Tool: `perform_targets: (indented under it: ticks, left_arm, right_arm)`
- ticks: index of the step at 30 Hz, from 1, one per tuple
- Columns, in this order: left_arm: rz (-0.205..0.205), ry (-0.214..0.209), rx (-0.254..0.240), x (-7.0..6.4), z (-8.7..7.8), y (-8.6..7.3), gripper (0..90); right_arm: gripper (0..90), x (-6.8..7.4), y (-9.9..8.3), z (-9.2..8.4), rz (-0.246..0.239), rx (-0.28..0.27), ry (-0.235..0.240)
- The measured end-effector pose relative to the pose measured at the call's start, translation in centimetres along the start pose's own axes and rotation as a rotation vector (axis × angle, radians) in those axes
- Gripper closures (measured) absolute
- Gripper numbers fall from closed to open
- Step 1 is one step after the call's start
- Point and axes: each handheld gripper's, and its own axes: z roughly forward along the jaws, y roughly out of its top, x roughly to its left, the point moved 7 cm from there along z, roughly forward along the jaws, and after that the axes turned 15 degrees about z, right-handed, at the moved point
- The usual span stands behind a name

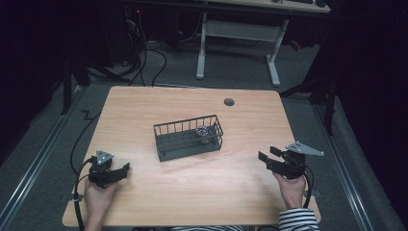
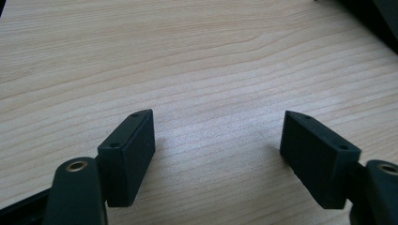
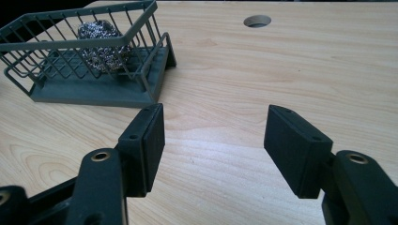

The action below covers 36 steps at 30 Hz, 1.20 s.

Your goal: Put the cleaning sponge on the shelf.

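Right hand-held gripper (image 3: 213, 145), jaws apart, near basket (image 3: 94, 91) with steel scourer (image 3: 101, 44).

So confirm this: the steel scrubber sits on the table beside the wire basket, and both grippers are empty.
Wrong in one respect: the scrubber sits inside the basket, at one end, as the right gripper view shows. The left gripper and right gripper are empty.

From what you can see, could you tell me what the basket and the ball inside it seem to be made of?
Basket: probably coated metal wire, going by its thin dark grey bars and matte finish. Ball: likely steel wool, a shiny silver tangle of fine strands.
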Motion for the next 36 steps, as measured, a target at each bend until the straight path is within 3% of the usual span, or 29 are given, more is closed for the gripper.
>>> perform_targets:
  ticks: [17,30,36]
  left_arm:
    - [0.0,0.0,0.0,0.0,0.0,0.0,27.0]
    - [0.0,0.0,0.0,0.0,0.0,0.0,26.7]
    - [0.001,0.0,0.0,0.0,0.0,0.0,26.7]
  right_arm:
    - [38.1,-0.2,-2.9,2.0,-0.003,0.055,-0.029]
    - [37.4,0.5,-5.1,4.0,-0.043,0.107,-0.044]
    - [36.9,0.7,-5.6,4.5,-0.091,0.114,-0.072]
